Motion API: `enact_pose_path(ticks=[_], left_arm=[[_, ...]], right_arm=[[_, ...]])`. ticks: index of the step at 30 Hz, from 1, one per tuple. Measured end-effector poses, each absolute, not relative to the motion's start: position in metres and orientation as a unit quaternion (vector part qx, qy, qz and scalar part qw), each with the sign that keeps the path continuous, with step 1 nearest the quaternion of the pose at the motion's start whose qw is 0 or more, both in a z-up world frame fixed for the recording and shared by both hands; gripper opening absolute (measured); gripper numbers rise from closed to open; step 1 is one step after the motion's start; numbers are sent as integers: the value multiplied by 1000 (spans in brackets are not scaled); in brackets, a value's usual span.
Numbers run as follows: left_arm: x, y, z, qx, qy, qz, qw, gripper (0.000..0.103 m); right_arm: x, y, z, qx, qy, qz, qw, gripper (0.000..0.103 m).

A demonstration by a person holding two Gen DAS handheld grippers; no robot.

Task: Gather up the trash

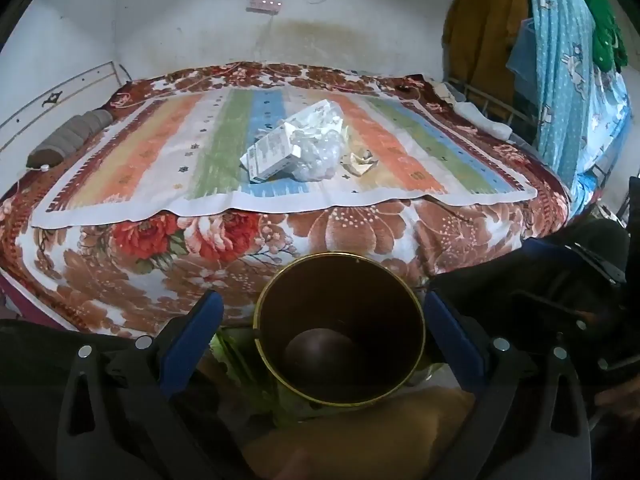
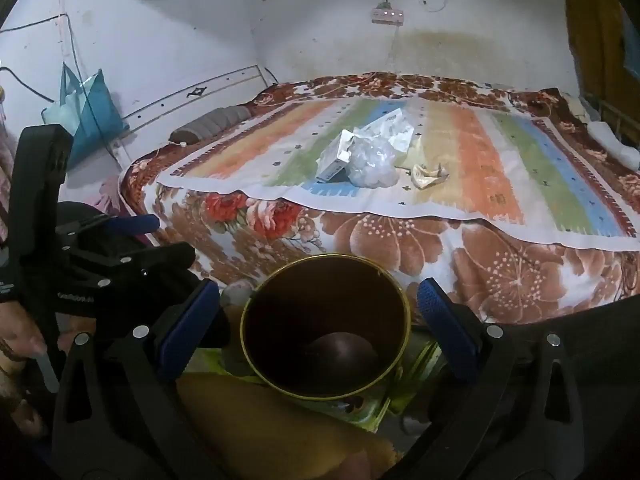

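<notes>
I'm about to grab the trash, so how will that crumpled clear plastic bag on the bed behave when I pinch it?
The plastic bag looks thin and crumpled, so probably floppy and very light. It leans against the carton, which may shift when the bag lifts.

- A bedroom in a modest home: a bed point(image 1: 120, 264) fills most of both views, covered by a plush floral blanket in browns and reds.
- A striped mat point(image 1: 160, 168) in orange, green and blue bands lies flat on top of the blanket.
- A rolled grey bolster point(image 1: 72, 140) sits at the head end, beside a pale headboard rail point(image 2: 192, 96).
- The walls are plain white plaster point(image 2: 160, 32), stained above the bed, with a small power strip point(image 1: 265, 3) mounted high up.
- Clothes and a blue patterned cloth point(image 1: 560, 80) hang at the foot end.
- A teal bag point(image 2: 86, 108) hangs on the wall near the headboard.
</notes>
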State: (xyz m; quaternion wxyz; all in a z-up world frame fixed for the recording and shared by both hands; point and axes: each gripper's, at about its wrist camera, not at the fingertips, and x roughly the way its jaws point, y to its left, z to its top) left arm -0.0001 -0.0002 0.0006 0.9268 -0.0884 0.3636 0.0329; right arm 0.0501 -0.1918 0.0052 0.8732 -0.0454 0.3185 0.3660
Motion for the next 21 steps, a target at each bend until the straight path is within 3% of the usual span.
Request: enact_pose_path(ticks=[21], left_arm=[[-12, 4, 8, -118, 352, 31, 928, 98]], right_arm=[[49, -190, -5, -40, 366, 358, 858, 94]])
